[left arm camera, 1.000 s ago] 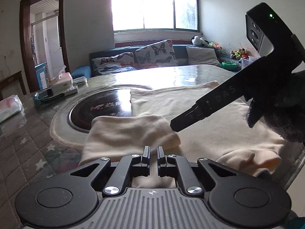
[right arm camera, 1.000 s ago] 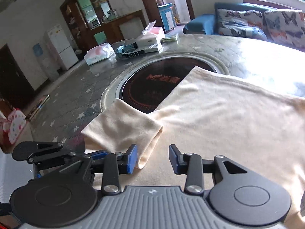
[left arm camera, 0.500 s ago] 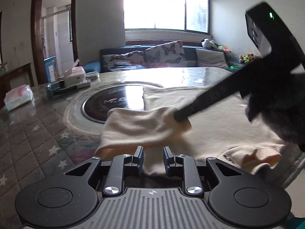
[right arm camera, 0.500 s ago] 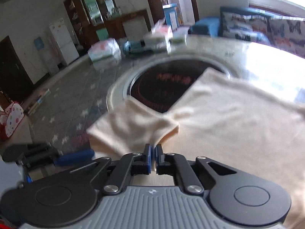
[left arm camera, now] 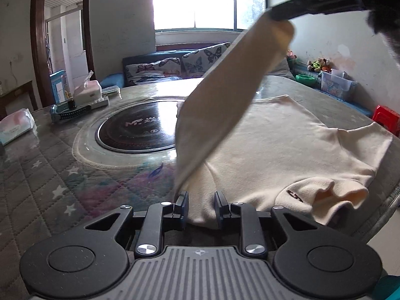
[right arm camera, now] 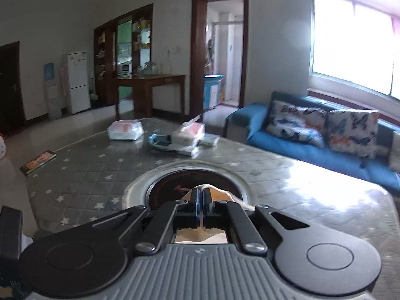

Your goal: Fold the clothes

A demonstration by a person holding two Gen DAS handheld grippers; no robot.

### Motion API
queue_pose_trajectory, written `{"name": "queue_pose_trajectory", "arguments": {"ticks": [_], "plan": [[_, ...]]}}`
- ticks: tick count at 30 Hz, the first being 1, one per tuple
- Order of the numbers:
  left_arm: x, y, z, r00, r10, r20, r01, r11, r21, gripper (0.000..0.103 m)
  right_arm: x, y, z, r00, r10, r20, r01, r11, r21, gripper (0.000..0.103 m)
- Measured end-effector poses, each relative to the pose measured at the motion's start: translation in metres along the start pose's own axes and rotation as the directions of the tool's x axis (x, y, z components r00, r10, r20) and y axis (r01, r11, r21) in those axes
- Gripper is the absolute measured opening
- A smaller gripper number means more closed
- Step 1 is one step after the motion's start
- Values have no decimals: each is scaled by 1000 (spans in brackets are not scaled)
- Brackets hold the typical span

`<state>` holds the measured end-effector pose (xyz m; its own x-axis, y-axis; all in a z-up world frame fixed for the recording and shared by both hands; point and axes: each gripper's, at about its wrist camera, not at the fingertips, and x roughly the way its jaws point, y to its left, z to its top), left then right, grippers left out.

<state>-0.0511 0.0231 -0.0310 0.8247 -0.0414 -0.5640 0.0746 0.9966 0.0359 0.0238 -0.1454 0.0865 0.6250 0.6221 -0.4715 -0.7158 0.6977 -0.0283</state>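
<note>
Daylight only: we record one source, the window (left arm camera: 208, 1), blown out to white in both views, its panes without detail. Glare: a bright patch on the glossy worktop (right arm camera: 325, 187) below the sofa, and a paler sheen on the dark round inset (left arm camera: 140, 130). Walls beside the window read dim and grey by contrast. Blur: the raised cream sleeve (left arm camera: 225, 92) and the right tool (left arm camera: 325, 0) above it are smeared; we find the right wrist view soft throughout. Distortion: fisheye bending of door frames and black vignette at the corners.
</note>
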Motion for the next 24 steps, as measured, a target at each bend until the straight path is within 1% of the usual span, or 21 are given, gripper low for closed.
{"name": "queue_pose_trajectory", "arguments": {"ticks": [1,3,6,9,10,12,13,15,16,18,20,21,24], "plan": [[-1,0,-1,1000,8,2,-8,1000,7,26,-8,-3,-3,1000,-22,2,22,1000,-2,2],[-4,-2,-3,1000,29,4,-29,999,22,26,-17,-9,-15,998,-56,-25,56,998,14,2],[-9,-1,-6,998,55,3,-56,998,21,25,-20,-18,-43,989,-84,-118,90,995,52,2],[-11,6,-9,997,75,-25,-74,997,9,25,-16,-26,-76,969,-108,-223,133,986,99,2],[-11,9,-10,997,74,-31,-74,997,6,25,-13,-28,-83,962,-105,-252,136,985,110,4],[-13,13,-9,997,71,-40,-71,997,10,26,-7,-34,-104,936,-97,-337,147,981,125,6],[-14,15,-8,997,70,-43,-70,998,8,26,-6,-36,-107,935,-99,-341,150,980,128,8],[-14,19,-2,997,69,-41,-70,998,-7,25,-9,-41,-105,942,-104,-320,157,977,146,10],[-12,19,2,997,66,-36,-66,998,-12,25,-10,-44,-104,945,-106,-308,160,975,156,17],[-9,19,10,998,59,-27,-60,998,-21,25,-12,-51,-101,953,-111,-280,165,971,175,23],[-5,20,18,998,52,-18,-53,998,-31,25,-6,-59,-101,959,-97,-267,155,966,205,25],[-2,18,23,999,47,-11,-47,999,-28,25,-1,-61,-102,958,-90,-272,152,965,213,28],[11,9,37,1000,23,13,-23,1000,8,25,18,-62,-111,949,-102,-299,170,963,209,28]]}}
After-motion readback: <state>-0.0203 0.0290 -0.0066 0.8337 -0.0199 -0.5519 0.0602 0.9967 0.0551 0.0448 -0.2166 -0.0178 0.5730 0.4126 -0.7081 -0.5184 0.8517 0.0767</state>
